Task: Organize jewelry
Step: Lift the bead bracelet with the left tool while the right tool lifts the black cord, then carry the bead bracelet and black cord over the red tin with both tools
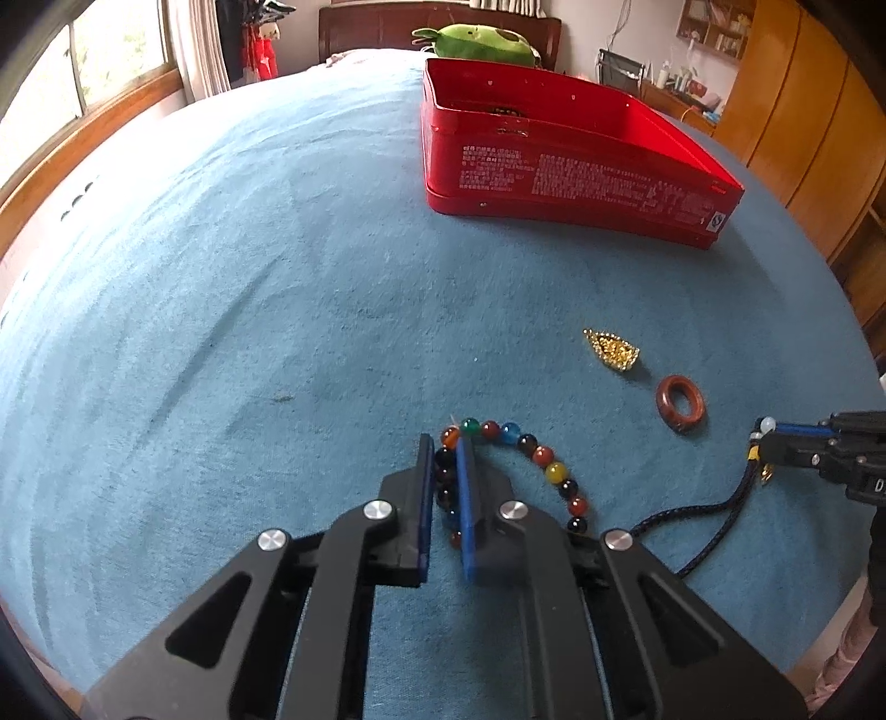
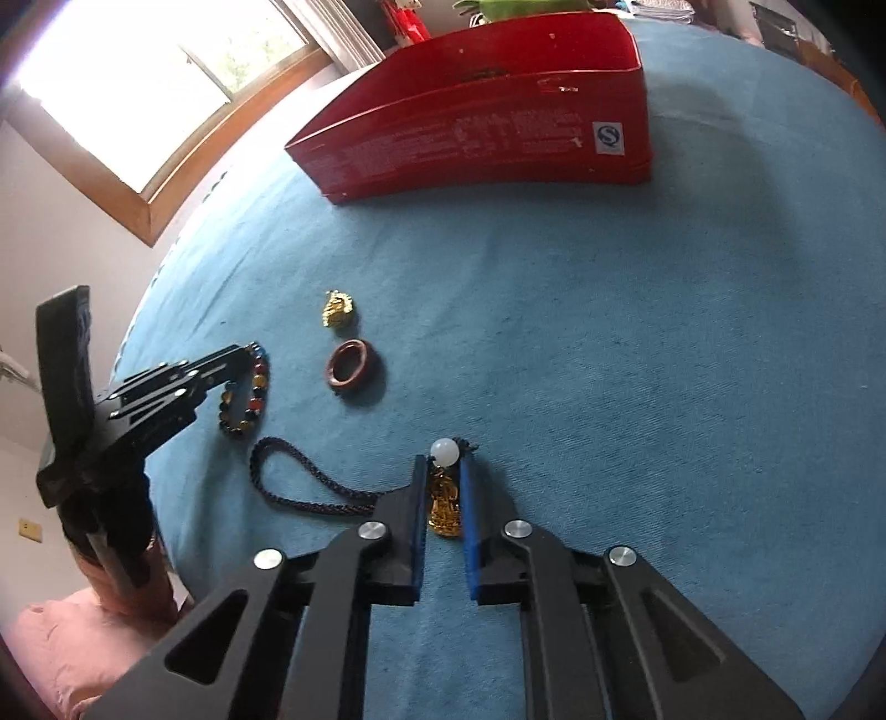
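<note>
Jewelry lies scattered on the blue bed cover (image 1: 277,277), and we have two pieces of it in our jaws. Our left gripper (image 1: 446,448) has its jaws nearly shut on one side of the beaded bracelet (image 1: 548,465), a loop of many-coloured round beads that curves away toward 4 o'clock and rests on the cover. Our right gripper (image 2: 443,465) has its jaws closed almost fully on the gold pendant (image 2: 444,507); a white bead (image 2: 446,450) sits just past the fingertips at 12 o'clock, and the dark braided cord (image 2: 310,482) trails off toward 9 o'clock in a loop on the cover.

Seen from the right wrist, the brown ring (image 2: 353,368) lies flat at 11 o'clock from the pendant, and the small gold charm (image 2: 338,311) sits just beyond it, apart from it. The bracelet is to the ring's 9 o'clock, with the left gripper reaching over it.

Farther off at 12 o'clock stands the open red tin (image 2: 470,144), well apart from all the loose pieces. Something dark shows inside near its far wall; we cannot tell what it is. A green plush toy (image 1: 482,41) rests behind the tin.
</note>
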A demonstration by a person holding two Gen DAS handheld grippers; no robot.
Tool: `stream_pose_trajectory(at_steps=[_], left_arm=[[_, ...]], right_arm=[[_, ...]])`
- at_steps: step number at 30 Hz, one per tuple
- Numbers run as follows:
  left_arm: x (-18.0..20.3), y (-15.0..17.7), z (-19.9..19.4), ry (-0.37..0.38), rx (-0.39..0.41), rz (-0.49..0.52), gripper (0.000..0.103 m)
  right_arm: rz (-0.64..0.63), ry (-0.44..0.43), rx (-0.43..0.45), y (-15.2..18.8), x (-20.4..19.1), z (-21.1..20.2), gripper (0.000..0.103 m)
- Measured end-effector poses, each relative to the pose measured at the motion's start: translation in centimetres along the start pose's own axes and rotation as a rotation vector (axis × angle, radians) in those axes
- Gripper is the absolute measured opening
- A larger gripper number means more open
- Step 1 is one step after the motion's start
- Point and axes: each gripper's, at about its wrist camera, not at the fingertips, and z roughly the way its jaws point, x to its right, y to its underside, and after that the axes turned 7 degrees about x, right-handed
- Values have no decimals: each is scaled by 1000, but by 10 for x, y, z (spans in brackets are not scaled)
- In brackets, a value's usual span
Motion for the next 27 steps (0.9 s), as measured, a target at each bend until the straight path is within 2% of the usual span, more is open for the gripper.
stream_pose_trajectory(at_steps=[4, 10, 19, 27], left_arm=[[-12, 1, -7, 46, -2, -32, 6], [-14, -9, -31, 91, 42, -45, 6], [-12, -37, -71, 111, 134, -25, 6], [-3, -74, -98, 116, 229, -5, 6]], right_arm=[[32, -52, 59, -2, 5, -22, 10], [48, -63, 142, -12, 8, -56, 10], [40, -46, 218, -33, 4, -88, 10], [23, -52, 282, -75, -3, -112, 10]])
